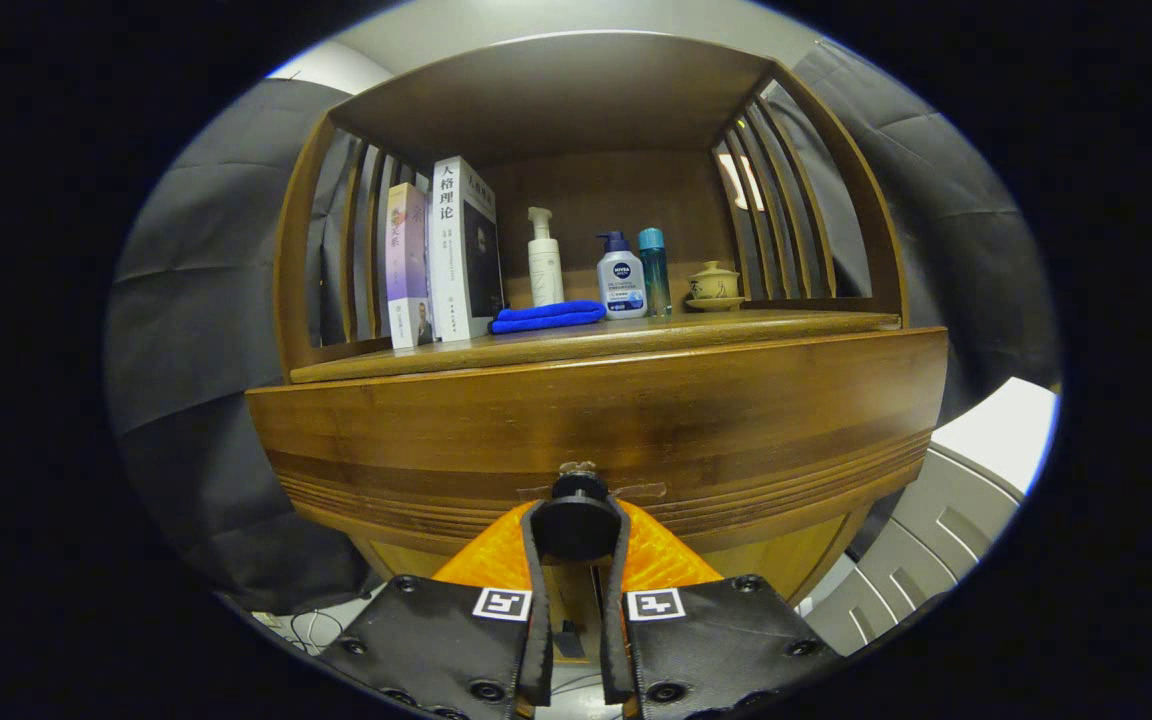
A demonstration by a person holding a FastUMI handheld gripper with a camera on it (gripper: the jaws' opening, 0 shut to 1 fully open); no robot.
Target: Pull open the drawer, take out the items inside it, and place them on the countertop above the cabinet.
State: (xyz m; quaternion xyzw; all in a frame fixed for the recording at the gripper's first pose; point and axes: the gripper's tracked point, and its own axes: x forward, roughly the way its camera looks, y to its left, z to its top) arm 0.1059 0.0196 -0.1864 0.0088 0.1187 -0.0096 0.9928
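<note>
Drawer [596, 420]: wooden front, wide, grooved along its lower edge, directly ahead of the fingers and just under the counter. Whether it stands shut or slightly drawn cannot be told from this angle.

Knob [576, 520]: round, dark, fixed at the middle of the drawer front near its lower edge. It sits between the two fingertips, with a fingertip against each side.

Gripper [576, 530]: fingers closed on the knob, one pad to its left and one to its right; a square marker shows on each finger body nearer the camera.

Counter [786, 325]: wooden top of the cabinet, immediately above the drawer, beyond and above the fingers. Enclosed by a slatted wooden hutch with a roof board.

Items on the counter, left to right:
- two books [441, 260], upright, side by side, against the left slats;
- blue cloth [548, 316], folded, lying flat near the front edge, just right of the books;
- white pump bottle [544, 262], upright, behind the cloth;
- white bottle with dark blue pump [621, 278], upright, beside the cloth's right end;
- teal bottle [653, 270], upright, touching or just beside the former;
- small lidded cup on a saucer [714, 286], near the right slats.
</note>
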